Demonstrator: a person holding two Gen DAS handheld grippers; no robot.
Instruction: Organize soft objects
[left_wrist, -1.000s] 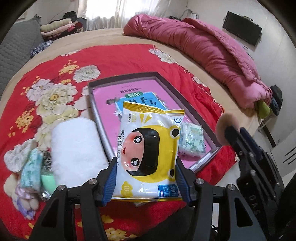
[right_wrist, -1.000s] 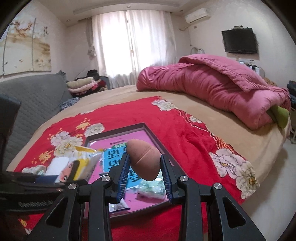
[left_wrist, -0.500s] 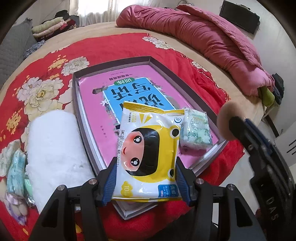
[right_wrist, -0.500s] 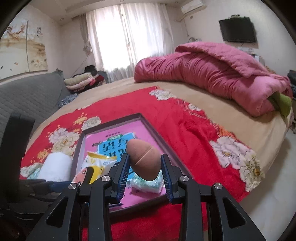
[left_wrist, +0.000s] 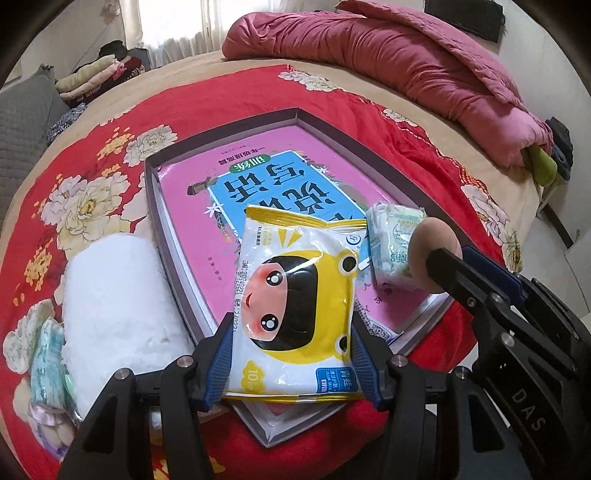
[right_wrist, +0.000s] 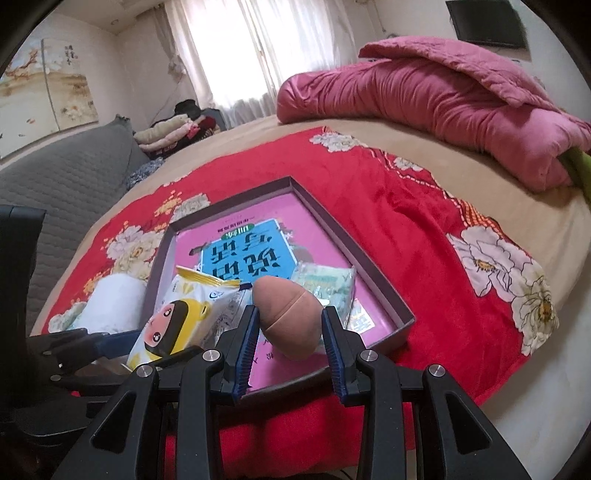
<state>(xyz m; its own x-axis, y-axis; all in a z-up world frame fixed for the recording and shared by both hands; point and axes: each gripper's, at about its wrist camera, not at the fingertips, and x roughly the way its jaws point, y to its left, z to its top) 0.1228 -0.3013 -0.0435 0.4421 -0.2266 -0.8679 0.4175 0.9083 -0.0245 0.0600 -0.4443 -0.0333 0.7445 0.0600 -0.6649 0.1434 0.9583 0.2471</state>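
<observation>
The left claw (left_wrist: 291, 354) is clamped on a yellow wipes pack (left_wrist: 295, 314) above the near end of the tray (left_wrist: 221, 127) on the bed. The right claw (right_wrist: 290, 332) grips a tan sponge (right_wrist: 288, 317) over the tray's near right corner, beside a tissue pack (right_wrist: 325, 282).

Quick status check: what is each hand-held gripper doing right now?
Left hand-held gripper: closed on the wipes pack.
Right hand-held gripper: closed on the makeup sponge.
</observation>
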